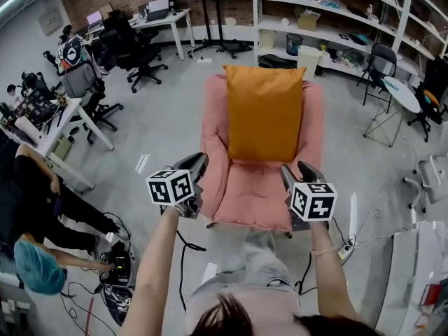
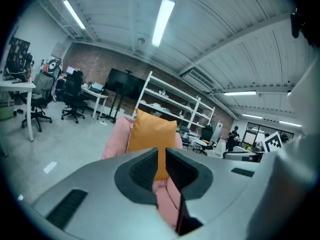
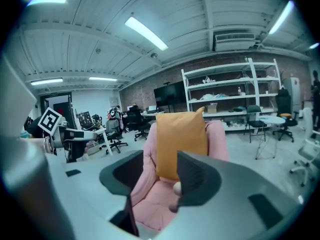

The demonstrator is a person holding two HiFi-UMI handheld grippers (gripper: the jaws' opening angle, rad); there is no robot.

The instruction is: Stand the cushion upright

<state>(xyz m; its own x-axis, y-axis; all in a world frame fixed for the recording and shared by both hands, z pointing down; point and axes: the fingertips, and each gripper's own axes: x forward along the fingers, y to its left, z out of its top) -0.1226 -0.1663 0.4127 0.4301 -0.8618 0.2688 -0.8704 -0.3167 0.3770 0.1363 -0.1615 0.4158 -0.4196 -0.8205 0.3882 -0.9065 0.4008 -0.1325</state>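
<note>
An orange cushion (image 1: 264, 110) stands upright against the back of a pink armchair (image 1: 241, 198), its lower edge on the seat. Both grippers are held in front of the chair's front edge, apart from chair and cushion. My left gripper (image 1: 198, 165) is at the chair's front left corner; its jaws stand only a narrow gap apart with nothing between them (image 2: 161, 165). My right gripper (image 1: 297, 172) is at the front right corner, jaws wide and empty (image 3: 160, 176). Both gripper views look over the jaws at the cushion (image 2: 151, 133) (image 3: 181, 134).
Office chairs (image 1: 136, 51) and a desk (image 1: 52, 128) stand at the left, where a person (image 1: 35, 264) crouches by cables. White shelves (image 1: 336, 12) line the back wall. A round table (image 1: 402, 93) and folding chair (image 1: 381, 65) stand at the right.
</note>
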